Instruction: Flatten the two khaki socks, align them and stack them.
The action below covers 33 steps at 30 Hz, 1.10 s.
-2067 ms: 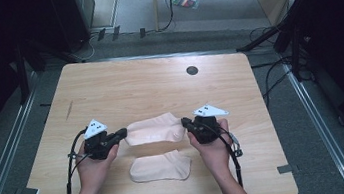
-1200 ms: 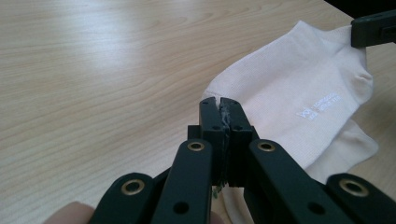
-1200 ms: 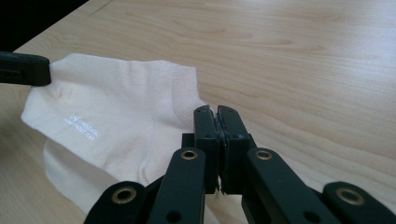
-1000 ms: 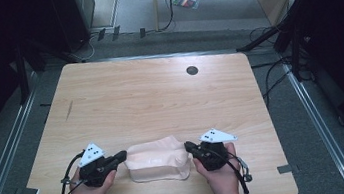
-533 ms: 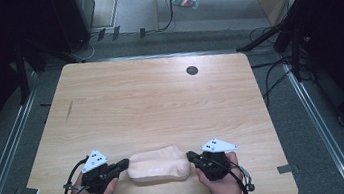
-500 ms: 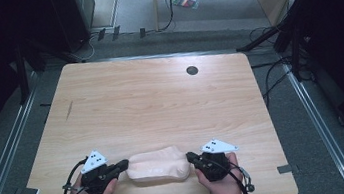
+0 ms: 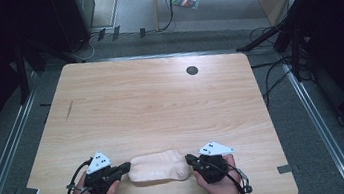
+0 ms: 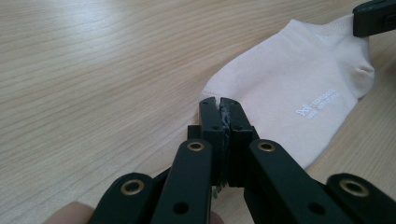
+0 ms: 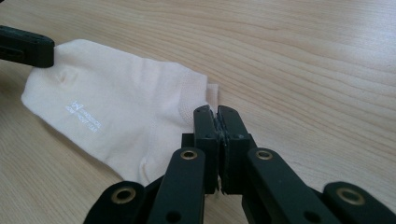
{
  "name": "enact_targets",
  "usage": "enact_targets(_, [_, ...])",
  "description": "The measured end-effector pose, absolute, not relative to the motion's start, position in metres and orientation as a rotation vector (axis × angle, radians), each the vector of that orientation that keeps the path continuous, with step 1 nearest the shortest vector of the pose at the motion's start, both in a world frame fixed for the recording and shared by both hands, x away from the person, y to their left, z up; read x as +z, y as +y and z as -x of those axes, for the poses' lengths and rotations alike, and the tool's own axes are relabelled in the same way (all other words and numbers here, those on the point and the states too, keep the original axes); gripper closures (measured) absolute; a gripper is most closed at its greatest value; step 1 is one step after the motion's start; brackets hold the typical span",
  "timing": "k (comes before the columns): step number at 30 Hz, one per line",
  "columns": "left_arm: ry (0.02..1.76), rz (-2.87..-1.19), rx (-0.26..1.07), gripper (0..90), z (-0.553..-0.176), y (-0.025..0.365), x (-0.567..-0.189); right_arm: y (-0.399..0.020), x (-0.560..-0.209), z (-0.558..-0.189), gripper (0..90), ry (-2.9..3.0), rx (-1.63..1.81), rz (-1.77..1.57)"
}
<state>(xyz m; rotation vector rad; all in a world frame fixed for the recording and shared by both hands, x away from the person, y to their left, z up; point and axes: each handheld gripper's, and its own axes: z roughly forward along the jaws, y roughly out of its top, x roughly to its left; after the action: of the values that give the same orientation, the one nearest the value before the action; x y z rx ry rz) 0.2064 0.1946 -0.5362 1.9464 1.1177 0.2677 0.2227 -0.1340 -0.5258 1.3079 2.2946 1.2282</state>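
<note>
A pale cream sock lies flat near the table's front edge, stretched between my two grippers. My left gripper is shut on its toe end, and its jaws meet on the sock. My right gripper is shut on the cuff end, with the cuff edge at its jaws. White lettering shows on the sock. A second layer of fabric peeks out beside the cuff. Each gripper view shows the other gripper's black jaw at the sock's far end.
The wooden table stretches away beyond the sock, with a round black cable hole near its far edge. The front edge lies just below my hands. Dark stands and cables surround the table on the floor.
Two seconds ago the held sock hung apart from a second sock nearer the edge. Both grippers carried it toward the front edge and laid it over that sock. Since half a second ago nothing moved.
</note>
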Motion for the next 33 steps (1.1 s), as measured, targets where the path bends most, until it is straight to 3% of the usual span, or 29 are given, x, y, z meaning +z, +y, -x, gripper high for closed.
enact_targets(10, [1.119, -1.946, 0.249, 88.6, -0.207, 0.195, -0.540, -0.135, -0.530, -0.224, 87.5, 2.305, 1.211, -1.312])
enact_targets(13, [1.101, -1.906, 0.247, 69.6, -0.208, 0.197, -0.541, -0.136, -0.532, -0.225, 73.7, 2.300, 1.235, -1.328])
enact_targets(14, [1.101, -1.906, 0.247, 66.7, -0.208, 0.197, -0.541, -0.136, -0.532, -0.225, 73.7, 2.300, 1.235, -1.328])
enact_targets(15, [1.101, -1.863, 0.238, 61.9, -0.208, 0.201, -0.540, -0.137, -0.532, -0.226, 66.0, 2.267, 1.261, -1.341])
enact_targets(19, [1.109, -1.800, 0.219, 52.9, -0.209, 0.206, -0.539, -0.141, -0.529, -0.226, 62.3, 2.226, 1.305, -1.353])
enact_targets(22, [1.102, -1.814, 0.208, 54.3, -0.209, 0.208, -0.540, -0.143, -0.528, -0.226, 71.9, 2.238, 1.324, -1.354])
enact_targets(30, [1.140, -1.865, 0.161, 61.7, -0.209, 0.208, -0.544, -0.144, -0.535, -0.227, 70.7, 2.271, 1.299, -1.432])
enact_targets(31, [1.136, -1.873, 0.154, 69.0, -0.208, 0.208, -0.544, -0.143, -0.535, -0.227, 82.0, 2.290, 1.301, -1.442])
enact_targets(32, [1.128, -1.879, 0.143, 69.0, -0.208, 0.207, -0.544, -0.143, -0.535, -0.227, 82.0, 2.290, 1.301, -1.442])
enact_targets(33, [1.122, -1.897, 0.139, 77.0, -0.208, 0.206, -0.544, -0.143, -0.535, -0.227, 87.7, 2.302, 1.319, -1.447])
